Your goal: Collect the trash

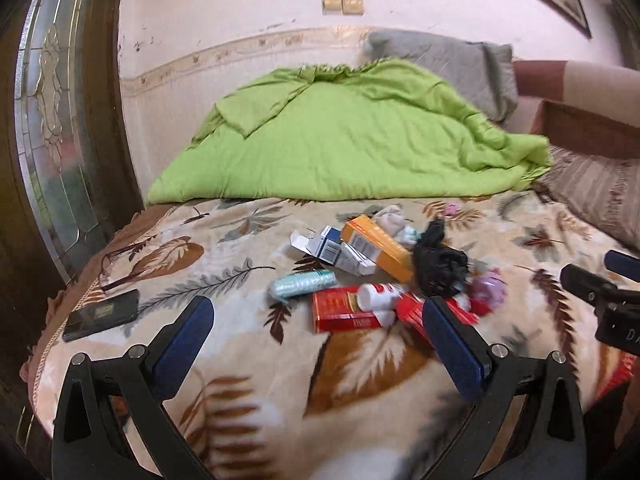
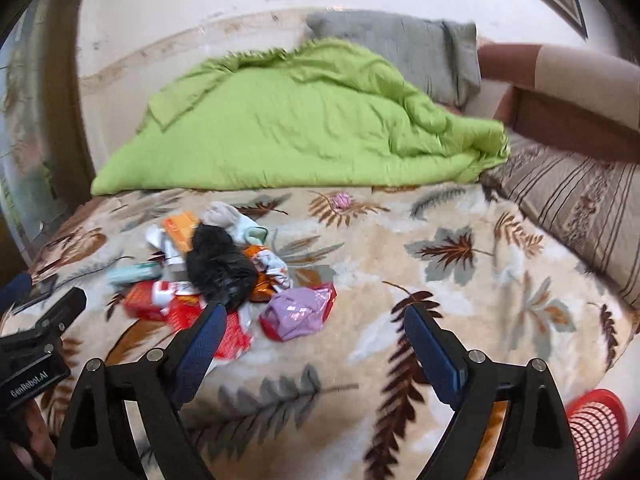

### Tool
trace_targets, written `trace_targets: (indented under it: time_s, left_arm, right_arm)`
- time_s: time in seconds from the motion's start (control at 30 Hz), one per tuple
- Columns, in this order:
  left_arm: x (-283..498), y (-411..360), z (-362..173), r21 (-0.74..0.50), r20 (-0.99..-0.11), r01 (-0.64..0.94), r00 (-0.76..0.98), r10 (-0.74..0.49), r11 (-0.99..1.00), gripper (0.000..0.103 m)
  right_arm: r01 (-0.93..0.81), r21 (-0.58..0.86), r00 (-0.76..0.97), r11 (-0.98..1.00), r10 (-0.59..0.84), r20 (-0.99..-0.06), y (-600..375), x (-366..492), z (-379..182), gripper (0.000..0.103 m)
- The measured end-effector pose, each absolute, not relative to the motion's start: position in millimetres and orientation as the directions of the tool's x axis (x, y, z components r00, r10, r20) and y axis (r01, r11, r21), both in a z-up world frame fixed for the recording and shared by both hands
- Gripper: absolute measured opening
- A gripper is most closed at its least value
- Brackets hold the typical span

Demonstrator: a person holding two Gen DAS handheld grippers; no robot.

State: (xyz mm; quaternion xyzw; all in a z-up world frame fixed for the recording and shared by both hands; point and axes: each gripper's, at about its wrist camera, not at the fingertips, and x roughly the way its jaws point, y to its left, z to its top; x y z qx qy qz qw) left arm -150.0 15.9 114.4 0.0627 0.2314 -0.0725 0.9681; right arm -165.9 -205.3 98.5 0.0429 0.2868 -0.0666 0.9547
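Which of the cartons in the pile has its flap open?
The small blue-and-white carton, left of the orange carton; its white flap sticks out, the others look closed.

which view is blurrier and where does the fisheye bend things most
Right wrist view: smeared throughout, the trash pile and green quilt soft-edged. Left wrist view: sharper, orange box print nearly legible, only the leaf blanket near the lens blurred. Both views: strong bending at the edges, the glass door bowing in the left one; soft even light, no hard glare.
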Motion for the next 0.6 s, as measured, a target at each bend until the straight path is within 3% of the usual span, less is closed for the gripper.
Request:
trace_targets:
  time_s: [0.3,0.6]
  left_arm:
    - [-201.4,36.7,115.4,0.059,-0.429,0.17,0.894,-0.129,0.984,0.103]
    - [-186.4,30.9,106.6,0.06,-0.462,0.181,0.877,-0.134,0.982,0.103]
  right_arm:
    - [0.092,0.032,0.885,0.995,-0.067,-0.461,-196.9,-234.3,109.5,0.097]
    - [0.102,0.026,0.879,0.994,-0.078,-0.471,-198.0,-230.4,105.3,0.097]
